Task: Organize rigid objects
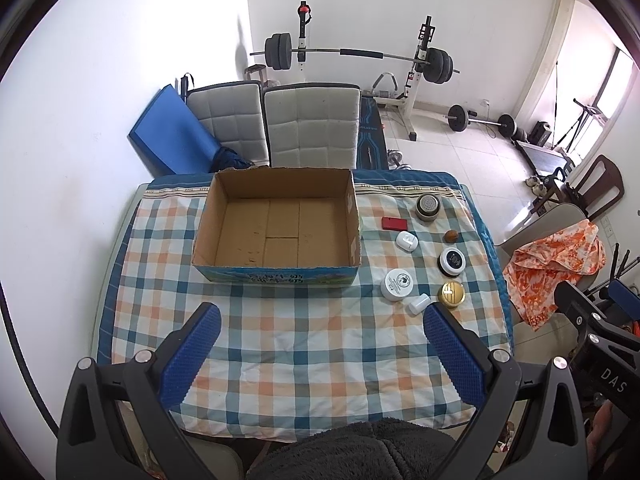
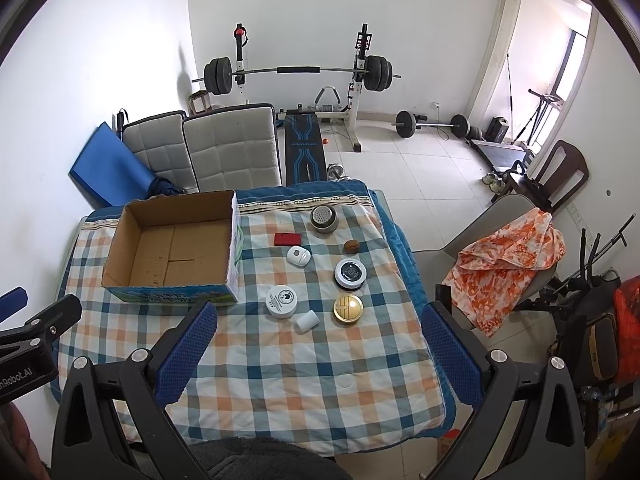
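Right wrist: white cap (image 2: 307, 319) between open right claw (image 2: 319, 330) fingers.

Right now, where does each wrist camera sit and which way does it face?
Left wrist: above the table's near edge, facing the empty cardboard box; open left gripper in front, right gripper body at right.
Right wrist: further right, facing the small items like the gold lid; open right gripper in front, left gripper at left.
Shared: box, items, checked cloth.
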The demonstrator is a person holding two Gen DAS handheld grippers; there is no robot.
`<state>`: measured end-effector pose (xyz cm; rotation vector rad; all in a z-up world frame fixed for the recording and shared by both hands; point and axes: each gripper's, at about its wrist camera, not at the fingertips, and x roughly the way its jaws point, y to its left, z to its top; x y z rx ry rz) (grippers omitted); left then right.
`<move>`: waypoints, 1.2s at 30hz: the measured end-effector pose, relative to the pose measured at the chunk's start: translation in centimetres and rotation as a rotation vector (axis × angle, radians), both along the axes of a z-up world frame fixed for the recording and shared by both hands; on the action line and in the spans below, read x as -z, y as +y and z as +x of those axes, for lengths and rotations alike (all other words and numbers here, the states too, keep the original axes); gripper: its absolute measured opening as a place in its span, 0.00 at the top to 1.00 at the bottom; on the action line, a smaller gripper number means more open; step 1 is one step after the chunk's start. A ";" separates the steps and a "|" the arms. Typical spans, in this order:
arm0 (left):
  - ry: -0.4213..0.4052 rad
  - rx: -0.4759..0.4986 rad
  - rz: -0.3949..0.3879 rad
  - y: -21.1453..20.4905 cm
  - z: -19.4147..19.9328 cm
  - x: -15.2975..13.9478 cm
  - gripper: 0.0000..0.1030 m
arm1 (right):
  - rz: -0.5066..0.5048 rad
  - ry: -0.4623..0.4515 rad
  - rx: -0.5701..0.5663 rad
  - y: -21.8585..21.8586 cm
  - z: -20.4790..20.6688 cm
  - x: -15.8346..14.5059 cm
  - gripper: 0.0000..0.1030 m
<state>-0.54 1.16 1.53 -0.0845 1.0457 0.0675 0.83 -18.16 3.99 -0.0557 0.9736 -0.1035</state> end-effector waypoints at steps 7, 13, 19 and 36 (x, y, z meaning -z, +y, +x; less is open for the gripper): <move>-0.003 0.000 0.003 0.1 0.0 -0.2 0.00 | 0.005 -0.003 0.005 -0.2 -0.1 0.1 0.00; -0.012 -0.003 0.003 0.6 0.1 -0.6 0.00 | 0.001 -0.014 0.010 -0.6 -0.2 -0.1 0.00; -0.016 -0.005 0.007 0.7 0.2 -0.9 0.00 | 0.001 -0.021 0.016 -0.8 -0.3 -0.1 0.00; 0.007 0.002 -0.003 -0.5 2.6 -0.5 0.00 | 0.043 0.014 0.037 -2.0 1.3 1.3 0.00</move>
